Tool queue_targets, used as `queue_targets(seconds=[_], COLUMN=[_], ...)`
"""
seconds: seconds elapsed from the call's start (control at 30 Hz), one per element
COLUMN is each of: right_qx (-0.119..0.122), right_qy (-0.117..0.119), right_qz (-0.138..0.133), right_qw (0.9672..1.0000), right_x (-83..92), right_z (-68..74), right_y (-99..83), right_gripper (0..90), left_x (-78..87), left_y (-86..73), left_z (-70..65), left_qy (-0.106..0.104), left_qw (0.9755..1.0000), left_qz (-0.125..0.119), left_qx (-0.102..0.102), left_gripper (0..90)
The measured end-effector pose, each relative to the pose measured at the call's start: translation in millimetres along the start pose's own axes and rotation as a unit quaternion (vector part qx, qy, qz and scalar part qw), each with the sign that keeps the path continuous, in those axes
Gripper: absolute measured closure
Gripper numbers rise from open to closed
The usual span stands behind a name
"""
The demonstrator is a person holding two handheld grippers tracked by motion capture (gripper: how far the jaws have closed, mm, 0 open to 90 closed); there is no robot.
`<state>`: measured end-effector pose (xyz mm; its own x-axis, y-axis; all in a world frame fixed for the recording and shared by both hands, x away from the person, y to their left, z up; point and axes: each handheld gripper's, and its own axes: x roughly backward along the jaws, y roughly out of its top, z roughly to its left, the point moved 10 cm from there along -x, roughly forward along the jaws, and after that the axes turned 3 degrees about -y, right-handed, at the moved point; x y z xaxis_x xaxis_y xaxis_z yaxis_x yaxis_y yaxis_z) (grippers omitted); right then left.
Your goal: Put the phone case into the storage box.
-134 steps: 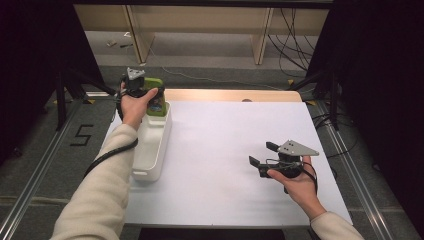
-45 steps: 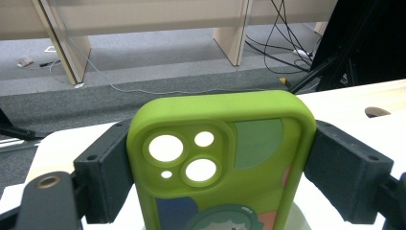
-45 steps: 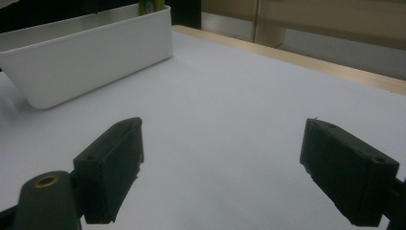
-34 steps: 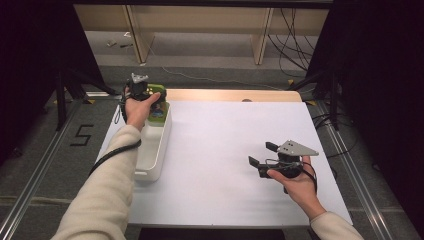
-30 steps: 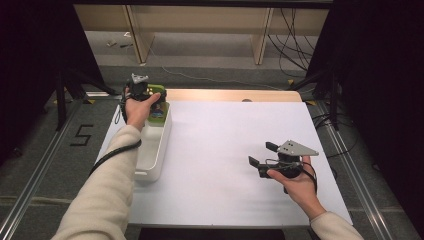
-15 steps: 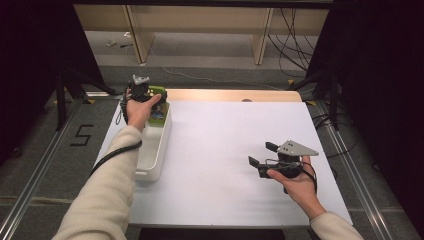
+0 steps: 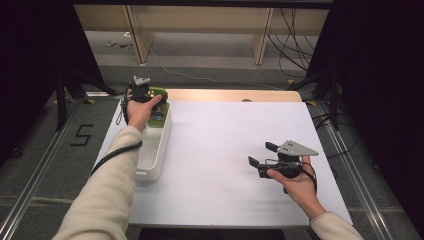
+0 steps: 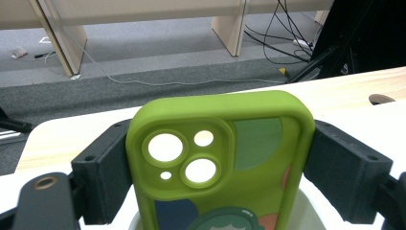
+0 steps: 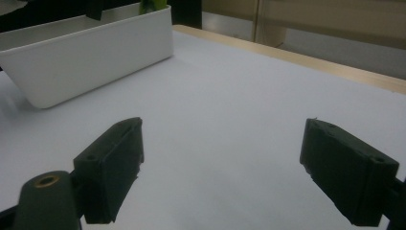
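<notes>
Left gripper view, hand-held gripper point(image 8: 218, 167) clamping green phone case point(image 8: 220, 163)

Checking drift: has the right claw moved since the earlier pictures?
No. The right claw sits at the same spot on the white table, equally far from its right edge.

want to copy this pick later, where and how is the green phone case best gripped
Across its two long side edges, near the camera-cutout end, as the left gripper has it. The phone case is thin and flat with parallel, rounded sides, so the jaws sit square on them. It stands over the far end of the white bin, so coming from above, over the bin's rim, looks easiest.
</notes>
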<state>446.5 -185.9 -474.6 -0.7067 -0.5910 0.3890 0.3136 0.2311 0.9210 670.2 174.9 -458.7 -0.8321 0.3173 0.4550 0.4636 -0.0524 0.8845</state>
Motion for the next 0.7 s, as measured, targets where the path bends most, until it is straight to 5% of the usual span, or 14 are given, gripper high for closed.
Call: queue_targets(seconds=[0.7], right_qx=[0.0], right_qy=[-0.001], right_qz=[-0.001], right_qw=[1.0], right_x=[0.0], right_z=[-0.4], right_y=[0.0], right_gripper=[16.0], left_x=[-4.7], left_y=[-3.5], left_z=[0.1], left_qy=[-0.003], left_qw=[1.0], left_qz=[0.008], left_qx=[0.001], left_gripper=[15.4])
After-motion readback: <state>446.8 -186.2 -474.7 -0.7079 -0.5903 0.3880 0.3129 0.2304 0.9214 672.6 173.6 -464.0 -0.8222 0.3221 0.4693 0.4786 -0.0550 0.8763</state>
